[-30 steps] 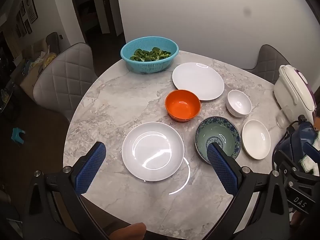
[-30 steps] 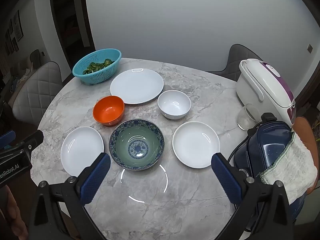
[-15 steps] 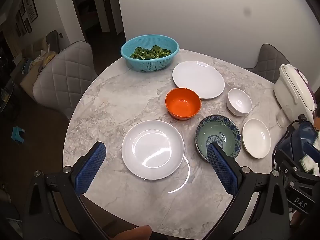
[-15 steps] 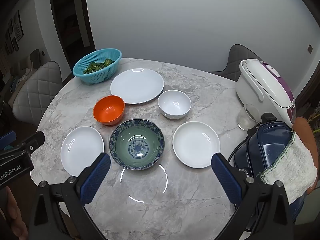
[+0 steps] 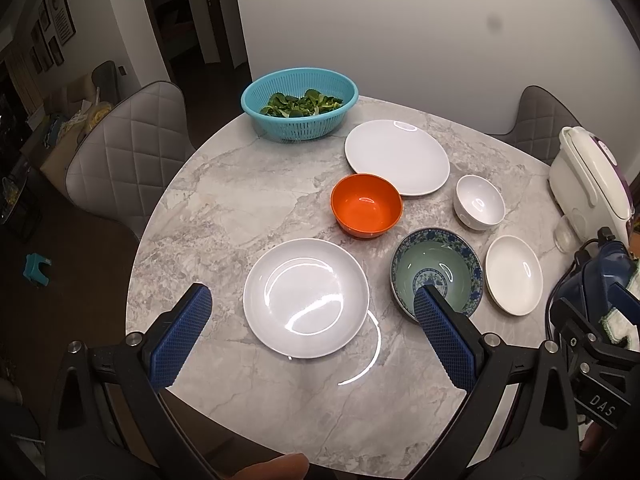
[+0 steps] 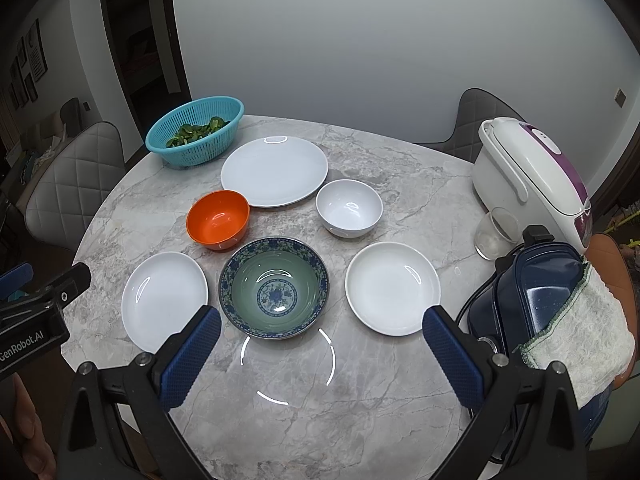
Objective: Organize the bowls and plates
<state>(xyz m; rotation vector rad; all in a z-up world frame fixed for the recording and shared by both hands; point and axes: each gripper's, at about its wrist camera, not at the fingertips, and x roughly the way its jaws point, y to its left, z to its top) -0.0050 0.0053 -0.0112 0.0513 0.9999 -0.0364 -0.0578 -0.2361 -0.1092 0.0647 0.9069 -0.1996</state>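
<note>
While both claws hang spread wide and empty, little has changed — the left gripper (image 5: 312,304) edged slightly nearer the white plate (image 5: 306,298). Nothing is stacked yet; the right gripper (image 6: 320,322) waits above the patterned bowl (image 6: 274,286).

1. In the left wrist view, the patterned bowl's (image 5: 436,268) near rim was hidden behind one blue finger (image 5: 444,338).
2. The rice cooker (image 5: 592,184) was cut off by that view's right edge.
3. The towel (image 6: 584,340) hid part of the dark blue appliance (image 6: 536,292).
4. A hand (image 6: 24,432) was cut off at the left edge.
</note>
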